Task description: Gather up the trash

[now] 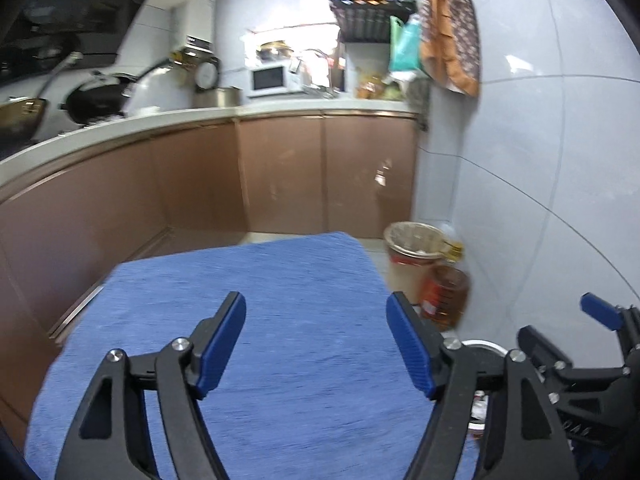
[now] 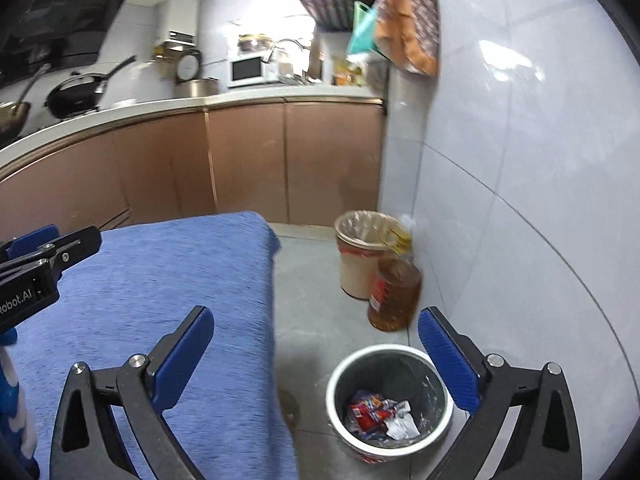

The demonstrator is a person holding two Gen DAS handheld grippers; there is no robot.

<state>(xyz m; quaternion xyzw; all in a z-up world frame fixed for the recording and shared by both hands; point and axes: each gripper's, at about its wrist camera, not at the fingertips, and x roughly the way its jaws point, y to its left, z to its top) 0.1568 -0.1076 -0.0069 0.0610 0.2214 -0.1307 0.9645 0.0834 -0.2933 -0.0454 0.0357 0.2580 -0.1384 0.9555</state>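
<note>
A small white-rimmed bin (image 2: 390, 400) stands on the floor beside the blue-clothed table (image 2: 160, 300). Crumpled red and white wrappers (image 2: 378, 414) lie inside it. My right gripper (image 2: 316, 328) is open and empty, held above the bin and the table's right edge. My left gripper (image 1: 316, 312) is open and empty over the blue cloth (image 1: 280, 320). The right gripper also shows in the left wrist view (image 1: 560, 320) at the lower right, and the left gripper shows at the left edge of the right wrist view (image 2: 52, 246). No trash shows on the cloth.
A taller beige bin (image 2: 364, 256) with a liner and a large bottle of amber oil (image 2: 394, 294) stand against the white tiled wall. Brown cabinets (image 1: 280, 168) and a counter with pans and a microwave (image 1: 268, 80) run along the back.
</note>
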